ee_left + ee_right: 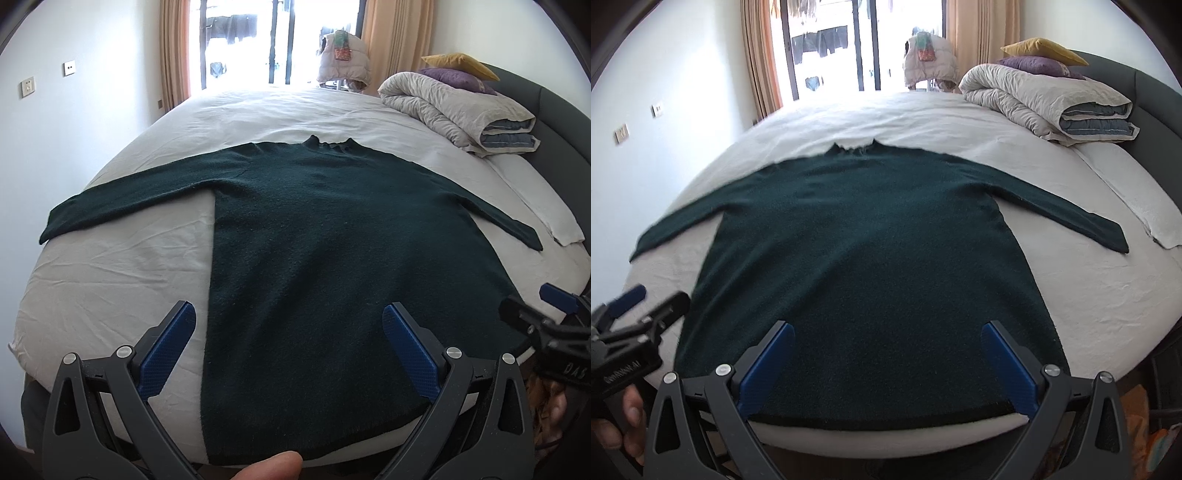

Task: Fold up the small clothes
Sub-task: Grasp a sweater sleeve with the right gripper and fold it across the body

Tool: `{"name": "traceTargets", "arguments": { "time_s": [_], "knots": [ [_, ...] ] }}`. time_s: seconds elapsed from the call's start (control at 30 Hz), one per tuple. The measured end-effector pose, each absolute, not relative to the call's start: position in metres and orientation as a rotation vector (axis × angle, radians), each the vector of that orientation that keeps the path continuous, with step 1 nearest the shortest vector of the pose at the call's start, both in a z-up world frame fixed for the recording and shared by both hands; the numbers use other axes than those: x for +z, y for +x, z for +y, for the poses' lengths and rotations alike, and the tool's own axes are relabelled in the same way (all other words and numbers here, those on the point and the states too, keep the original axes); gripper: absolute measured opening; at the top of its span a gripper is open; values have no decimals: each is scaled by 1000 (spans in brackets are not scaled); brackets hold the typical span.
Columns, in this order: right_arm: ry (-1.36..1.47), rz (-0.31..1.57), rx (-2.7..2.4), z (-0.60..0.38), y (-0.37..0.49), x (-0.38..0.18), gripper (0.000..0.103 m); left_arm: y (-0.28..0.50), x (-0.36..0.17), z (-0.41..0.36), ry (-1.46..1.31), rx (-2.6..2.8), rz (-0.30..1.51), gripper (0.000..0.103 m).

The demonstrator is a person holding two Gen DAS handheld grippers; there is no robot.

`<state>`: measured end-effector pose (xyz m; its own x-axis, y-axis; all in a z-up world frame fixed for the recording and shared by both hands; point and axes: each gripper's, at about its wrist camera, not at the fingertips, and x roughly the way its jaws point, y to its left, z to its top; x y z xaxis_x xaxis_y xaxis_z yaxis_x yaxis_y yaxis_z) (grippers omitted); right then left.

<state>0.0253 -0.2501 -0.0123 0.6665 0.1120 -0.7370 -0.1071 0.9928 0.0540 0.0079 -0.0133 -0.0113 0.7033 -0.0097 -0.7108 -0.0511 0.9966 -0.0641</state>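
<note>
Sweater (pixel 332 236), dark green knit, lies flat on the white bed sheet (pixel 122 280), filling the centre of both frames: collar toward the top of frame, hem at the near mattress edge along the bottom, both sleeves spread out to left and right. Left sleeve cuff (pixel 55 229) ends mid-left in the left wrist view; right sleeve cuff (pixel 1115 240) ends mid-right in the right wrist view. Left gripper (pixel 290 328) spread wide, blue pads (pixel 168 350) apart, holding nothing, hovering over the hem near the sweater's left side edge. Right gripper (pixel 888 347) also spread wide with nothing between its fingers, over the hem at lower centre. Each gripper shows in the other's view: right one at the right edge of the left view, left one at lower left of the right view, blurred. Fingertip (pixel 269 467) visible at bottom centre of the left view; a hand (pixel 618 424) at lower left of the right view. Folded grey quilt (pixel 461 110) upper right with a purple pillow (pixel 458 79) and a yellow pillow (pixel 458 62) stacked on it. Glass door (pixel 273 40) with curtains at top centre.
</note>
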Motion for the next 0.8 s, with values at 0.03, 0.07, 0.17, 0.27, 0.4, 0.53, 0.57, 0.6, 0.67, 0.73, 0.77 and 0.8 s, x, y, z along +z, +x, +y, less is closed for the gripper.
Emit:
{"name": "traceTargets", "arguments": {
  "time_s": [0.03, 0.07, 0.17, 0.27, 0.4, 0.53, 0.57, 0.6, 0.67, 0.73, 0.77, 0.8],
  "knots": [
    [24, 816, 133, -255, 27, -10, 103, 11, -12, -15, -87, 7, 787, 103],
    [49, 793, 142, -264, 29, -7, 103, 14, -12, -15, -91, -7, 782, 103],
    [167, 725, 126, -309, 39, -3, 103, 28, -11, -15, -88, -20, 771, 103],
    [346, 729, 43, -381, 65, -13, 103, 45, -8, -21, -14, 11, 735, 103],
    [597, 726, -143, -487, 100, -40, 103, 72, -7, -24, 4, 11, 702, 103],
    [876, 738, -208, -572, 133, -78, 103, 104, -19, -22, -43, -10, 741, 103],
    [941, 742, -227, -589, 140, -89, 103, 110, -23, -21, -53, -4, 742, 103],
    [994, 738, -232, -600, 147, -99, 102, 116, -26, -18, -62, -5, 742, 103],
    [1091, 713, -247, -622, 158, -113, 100, 127, -31, -16, -79, -4, 745, 103],
    [1152, 653, -246, -636, 166, -116, 100, 138, -39, -15, -82, 1, 768, 103],
    [1168, 642, -233, -638, 172, -116, 97, 144, -42, -15, -79, 2, 784, 103],
    [1183, 641, -224, -640, 179, -118, 96, 150, -46, -15, -77, 2, 805, 103]
  ]
}}
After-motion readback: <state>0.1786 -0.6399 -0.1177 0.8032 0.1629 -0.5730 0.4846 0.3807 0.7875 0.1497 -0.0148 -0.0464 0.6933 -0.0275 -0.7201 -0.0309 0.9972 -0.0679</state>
